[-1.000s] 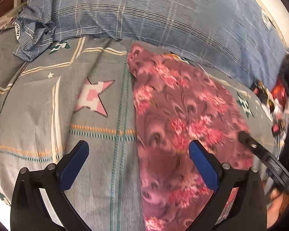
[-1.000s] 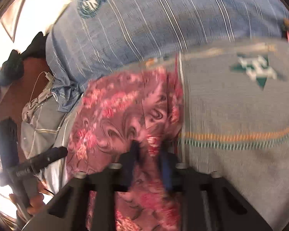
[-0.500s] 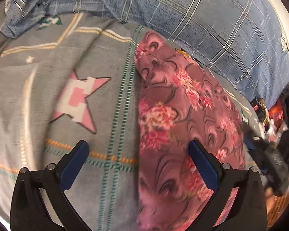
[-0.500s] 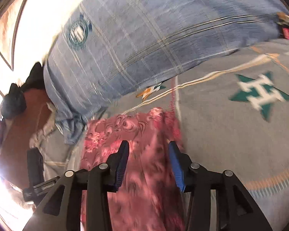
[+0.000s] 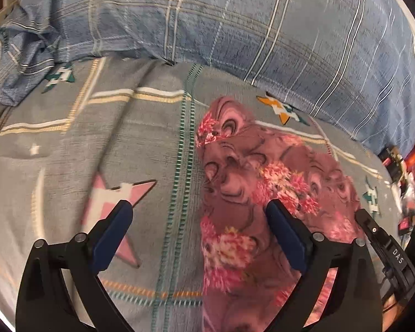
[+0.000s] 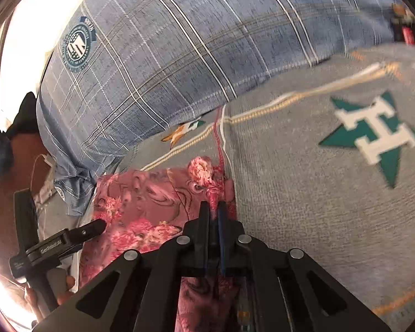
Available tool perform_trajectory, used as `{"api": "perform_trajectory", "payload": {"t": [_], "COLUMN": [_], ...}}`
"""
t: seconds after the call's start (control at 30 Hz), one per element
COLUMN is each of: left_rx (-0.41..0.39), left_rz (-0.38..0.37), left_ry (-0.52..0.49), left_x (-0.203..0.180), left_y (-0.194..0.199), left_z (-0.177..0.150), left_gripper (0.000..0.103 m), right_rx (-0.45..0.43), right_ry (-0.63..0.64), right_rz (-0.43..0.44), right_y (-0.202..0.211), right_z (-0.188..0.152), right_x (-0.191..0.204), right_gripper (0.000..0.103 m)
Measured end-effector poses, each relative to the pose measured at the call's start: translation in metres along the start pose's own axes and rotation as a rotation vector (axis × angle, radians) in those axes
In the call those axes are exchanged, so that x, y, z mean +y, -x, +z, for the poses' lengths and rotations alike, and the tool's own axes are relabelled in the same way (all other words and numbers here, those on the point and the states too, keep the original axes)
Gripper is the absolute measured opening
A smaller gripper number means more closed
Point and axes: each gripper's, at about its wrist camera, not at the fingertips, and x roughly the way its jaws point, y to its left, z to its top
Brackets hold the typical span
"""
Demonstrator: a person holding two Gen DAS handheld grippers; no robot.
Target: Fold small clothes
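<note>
Covering bed: grey woven bedspread (image 5: 141, 127) with star motifs; blue plaid pillow (image 5: 235, 27) along far edge. Pink floral cloth garment (image 5: 262, 182) lies flat on bedspread, just short of pillow. Left tongs (image 5: 199, 222) spread wide above garment's left edge, nothing gripped. Right tongs (image 6: 213, 215) just closing, pinched together on garment's right edge (image 6: 152, 202).
</note>
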Motion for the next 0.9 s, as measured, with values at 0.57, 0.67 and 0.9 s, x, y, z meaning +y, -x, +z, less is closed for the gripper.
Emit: {"api": "perform_trajectory", "payload": {"t": [0.57, 0.67, 0.9], "left_rx": [-0.019, -0.054, -0.018], "left_rz": [-0.011, 0.006, 0.05], "left_ry": [-0.113, -0.159, -0.191], "left_x": [-0.012, -0.017, -0.017], "left_y": [0.041, 0.051, 0.048], "left_z": [-0.074, -0.087, -0.104], "left_gripper": [0.1, 0.1, 0.1], "right_rx": [0.052, 0.068, 0.082], "right_ry": [0.308, 0.294, 0.224], "right_rz": [0.063, 0.07, 0.015], "right_y": [0.047, 0.056, 0.066], "right_z": [-0.052, -0.059, -0.068], "right_x": [0.048, 0.037, 0.024], "right_gripper": [0.015, 0.02, 0.022]}}
